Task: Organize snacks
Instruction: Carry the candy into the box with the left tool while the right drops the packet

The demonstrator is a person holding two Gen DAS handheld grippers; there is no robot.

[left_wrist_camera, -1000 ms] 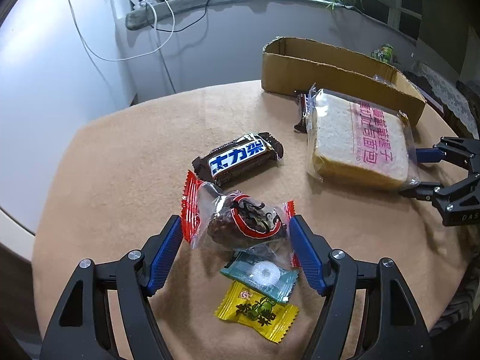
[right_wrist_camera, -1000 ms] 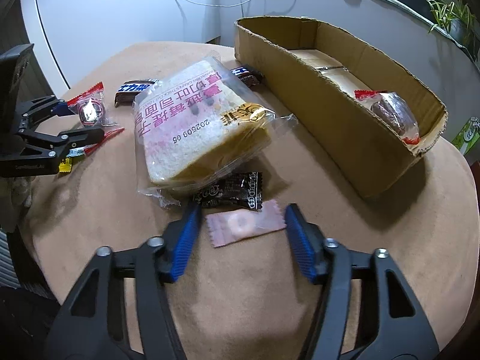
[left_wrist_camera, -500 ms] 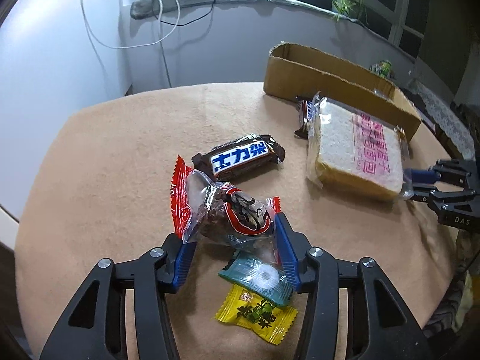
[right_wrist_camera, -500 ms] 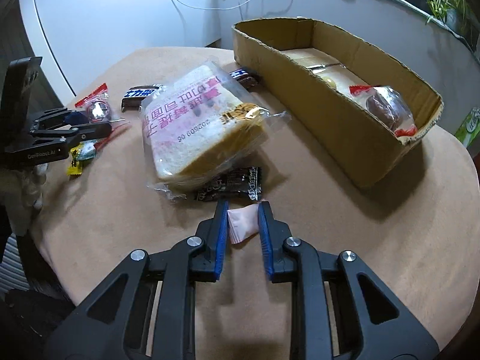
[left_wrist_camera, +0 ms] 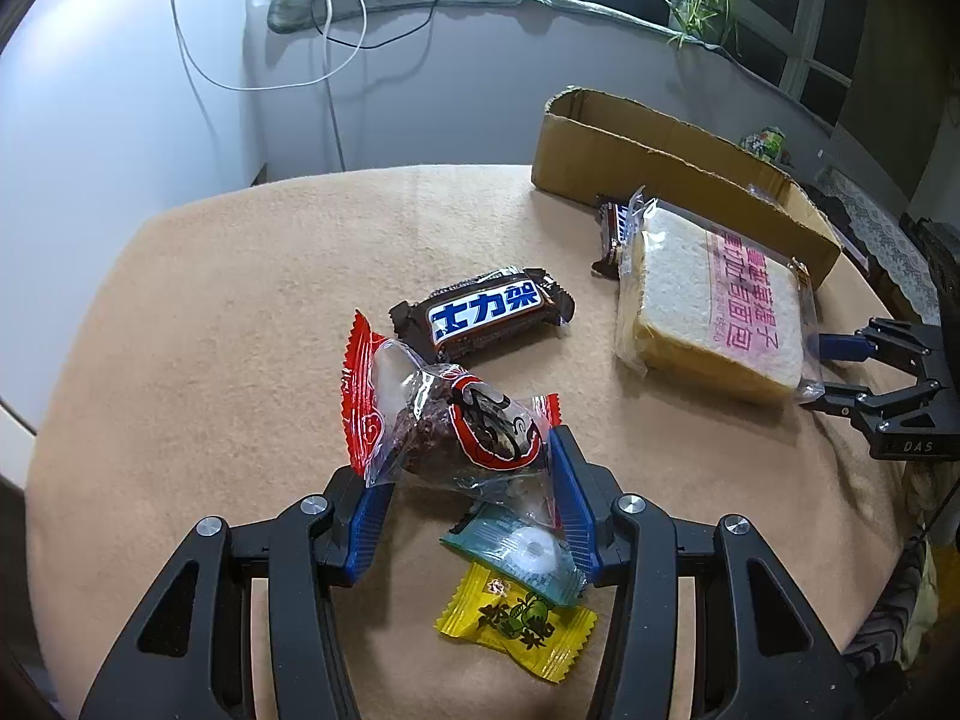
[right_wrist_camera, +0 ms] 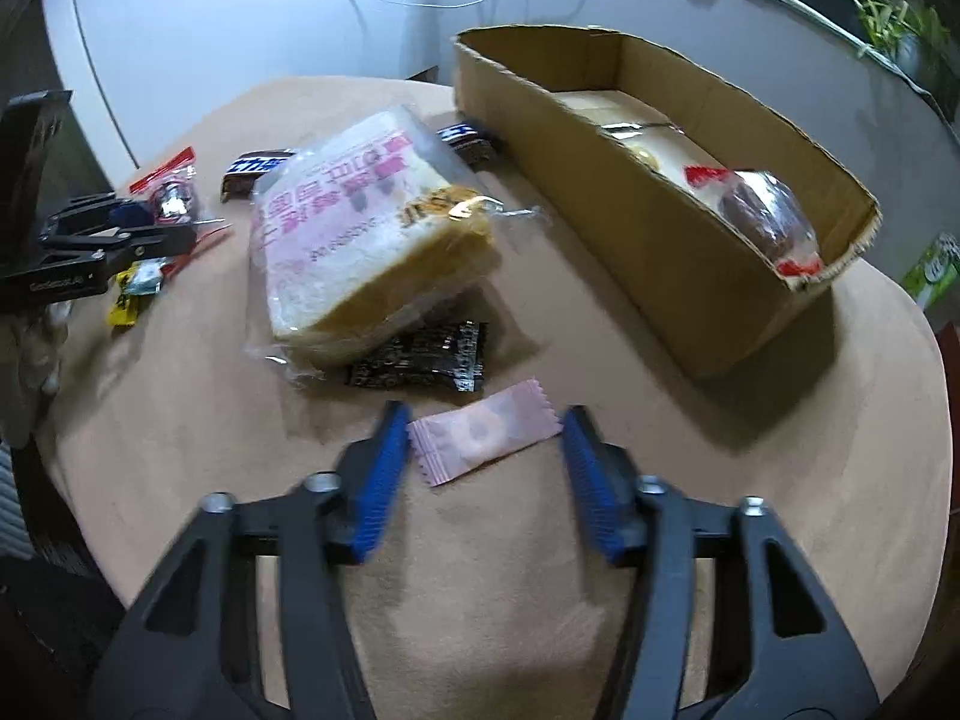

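My left gripper (left_wrist_camera: 471, 480) is shut on a clear, red-edged packet (left_wrist_camera: 444, 426) with a dark cake inside, held a little off the tan table. A teal candy (left_wrist_camera: 522, 549) and a yellow candy (left_wrist_camera: 516, 621) lie under it. The jaws of my right gripper (right_wrist_camera: 483, 426) are opening. A pink candy (right_wrist_camera: 486, 441) lies flat on the table between them, and the pads are not pressing on it. The open cardboard box (right_wrist_camera: 660, 228) at the back right holds a similar red-edged packet (right_wrist_camera: 762, 216). From the right wrist view, the left gripper (right_wrist_camera: 150, 228) is at far left.
A bagged bread slice (right_wrist_camera: 366, 228) lies mid-table with a black packet (right_wrist_camera: 426, 357) at its near edge. A brown chocolate bar (left_wrist_camera: 486, 315) lies beyond the held packet, and another sits by the box (left_wrist_camera: 660, 162). The right gripper (left_wrist_camera: 840, 372) shows at the table's right edge.
The left jaws closed on the red-edged packet and raised it slightly. The right jaws pinched the pink candy, then spread again, and the candy now lies flat.
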